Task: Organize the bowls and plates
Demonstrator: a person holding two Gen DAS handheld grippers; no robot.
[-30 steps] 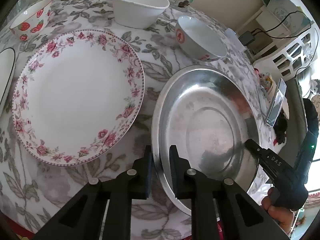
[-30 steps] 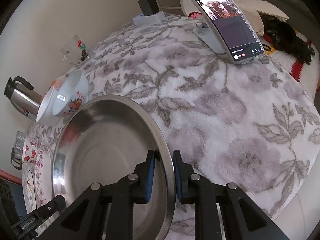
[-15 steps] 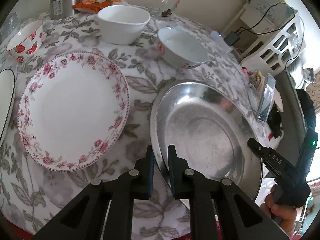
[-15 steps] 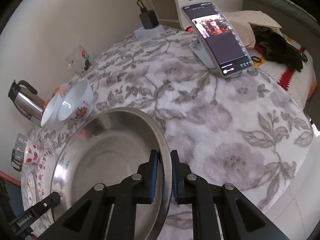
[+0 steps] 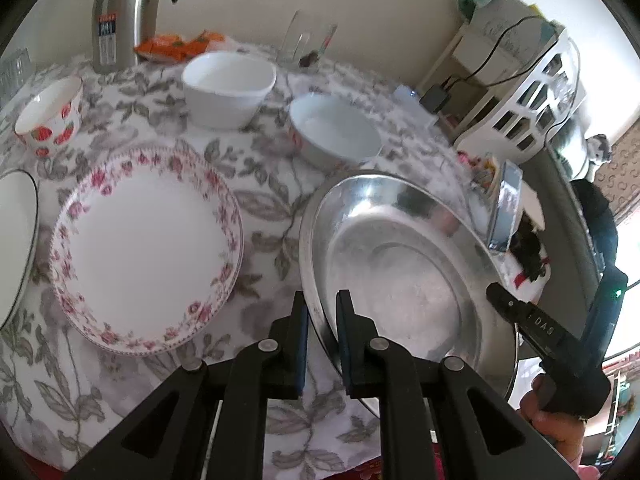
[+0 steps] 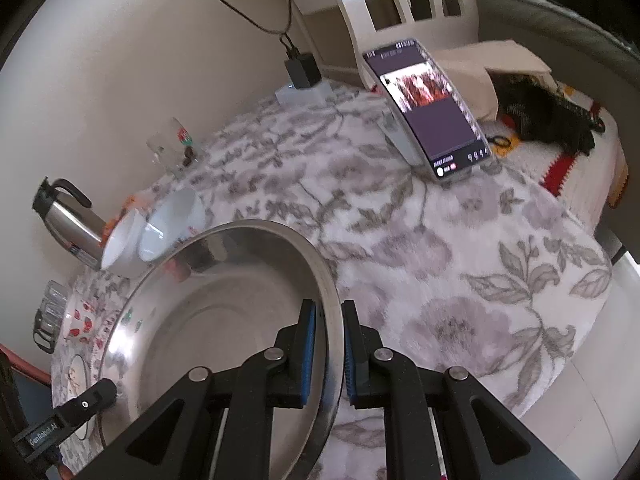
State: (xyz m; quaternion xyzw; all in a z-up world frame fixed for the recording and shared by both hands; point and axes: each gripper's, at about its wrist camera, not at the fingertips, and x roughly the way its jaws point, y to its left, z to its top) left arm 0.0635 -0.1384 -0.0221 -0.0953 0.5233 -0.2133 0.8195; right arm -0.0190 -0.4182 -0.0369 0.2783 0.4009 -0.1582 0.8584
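- Left wrist view: my left gripper (image 5: 322, 336) is pinched narrow on the near rim of the steel plate (image 5: 404, 264); in the same view my right gripper (image 5: 494, 296) bites the rim on the plate's far right side, with my hand (image 5: 556, 420) below it
- Right wrist view: my right gripper (image 6: 329, 344) is clamped tight on the steel plate (image 6: 224, 320) at its right rim, one blue pad inside and one outside; the plate sits between my two grips, above the flowered tablecloth (image 6: 460, 264) and apparently clear of it
- Risk, as I judge it: each grip is only a thin bite on smooth metal, so the rim could slide out if one hand rises or turns faster than the other; the plate would then tip and drop
- Risk: the floral plate (image 5: 148, 248) lies just beside on the left and a white bowl (image 5: 334, 134) sits just past the far rim; a swing to either side could knock them
- Risk: the phone (image 6: 428, 108) propped on its stand is near on the right; a wide sweep could topple it
- Against a second ago: both views look from higher, the table seems further below, and the flask (image 5: 124, 12) at the back now shows in full; both grips sit on the same spots of the rim
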